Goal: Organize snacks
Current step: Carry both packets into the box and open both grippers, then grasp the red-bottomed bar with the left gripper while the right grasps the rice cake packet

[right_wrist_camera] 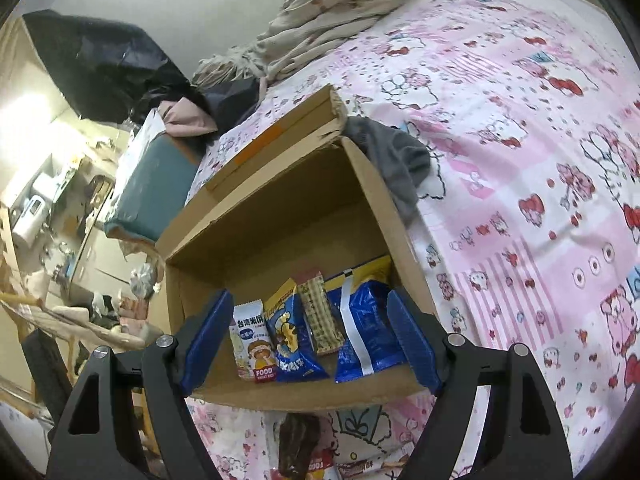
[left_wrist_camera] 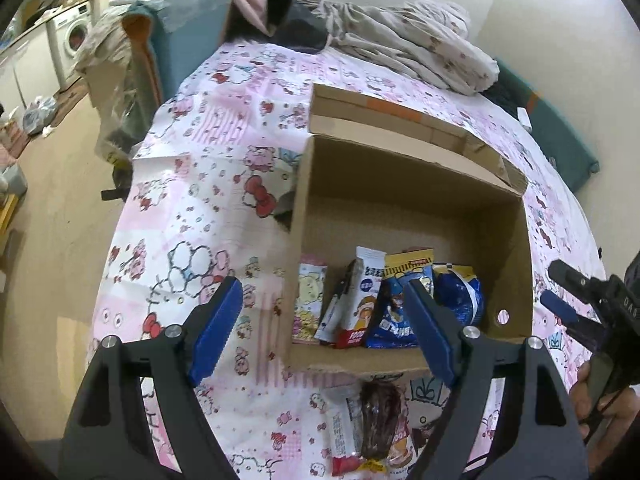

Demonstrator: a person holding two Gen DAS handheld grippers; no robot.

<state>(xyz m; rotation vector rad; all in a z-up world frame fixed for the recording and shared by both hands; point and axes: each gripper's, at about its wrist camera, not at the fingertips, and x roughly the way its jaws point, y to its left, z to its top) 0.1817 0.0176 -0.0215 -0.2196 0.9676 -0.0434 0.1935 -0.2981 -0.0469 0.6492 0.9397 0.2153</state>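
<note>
Left gripper: your left gripper (left_wrist_camera: 324, 328) hangs with its jaws spread wide and nothing between the blue pads (left_wrist_camera: 216, 330); it sits above the near left corner of the cardboard box (left_wrist_camera: 400, 176).
Right gripper: your right gripper (right_wrist_camera: 310, 340) is also spread wide and empty, poised over the near rim of the box, with the packets lined up between its fingers in its own view. From the left wrist view it shows at the right edge (left_wrist_camera: 568, 300), held in your hand (left_wrist_camera: 600, 404).
Box: it stands open on the Hello Kitty bedsheet (left_wrist_camera: 208, 168), its far flap (right_wrist_camera: 276, 136) folded outward.
Packed snacks: a row leans against the near wall inside the box. From the right wrist view, left to right: a white rice-cracker packet (right_wrist_camera: 252, 344), a blue and yellow packet (right_wrist_camera: 292, 340), a tan wafer-like packet (right_wrist_camera: 322, 320), a large blue packet with a white stripe (right_wrist_camera: 364, 328).
Loose snacks: a dark brown packet (left_wrist_camera: 380, 420) and a white and red packet (left_wrist_camera: 344, 432) lie on the sheet just outside the near wall, between the fingers of your left gripper.
Surroundings: a grey cloth (right_wrist_camera: 400, 160) lies against the box's right side; a crumpled floral blanket (left_wrist_camera: 420, 44) is heaped at the far end of the bed.
</note>
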